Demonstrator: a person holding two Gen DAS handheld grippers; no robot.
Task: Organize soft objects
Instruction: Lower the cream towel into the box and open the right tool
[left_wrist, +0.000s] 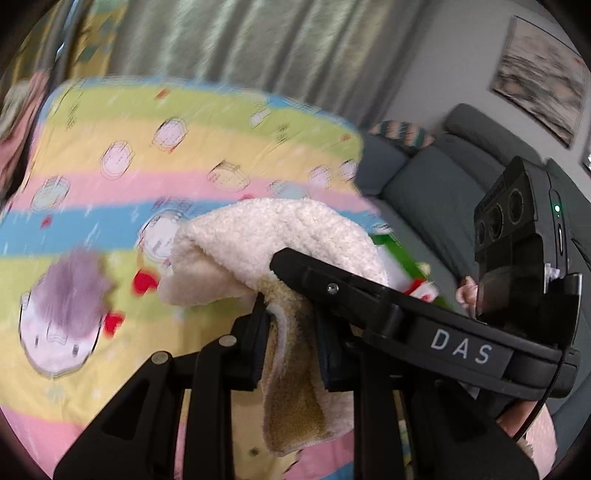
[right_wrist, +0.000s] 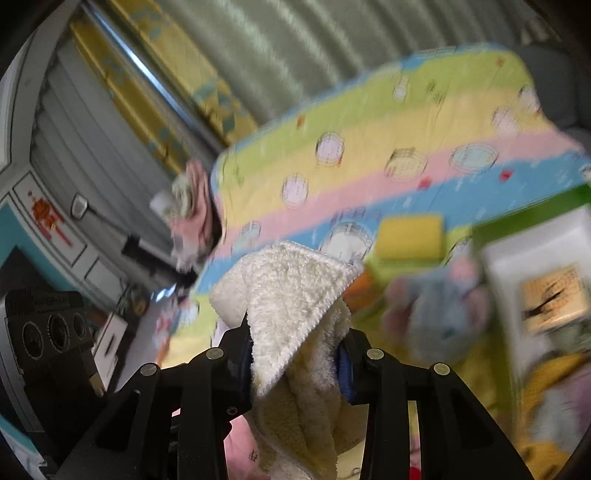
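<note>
A striped cartoon blanket (left_wrist: 192, 147) covers the surface, with pale curtains (left_wrist: 240, 44) and a grey sofa (left_wrist: 432, 192) behind. Both tools pinch the same fluffy cream cloth (left_wrist: 280, 236), held above the blanket: the left gripper (left_wrist: 291, 343) clamps one edge, the right gripper (right_wrist: 295, 354) another. A green box (right_wrist: 539, 258) sits right.

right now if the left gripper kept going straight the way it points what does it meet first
Probably the striped cartoon quilt spread ahead. The left gripper, shut on the cream fleece cloth, points slightly downward at it; depth is unclear.
</note>
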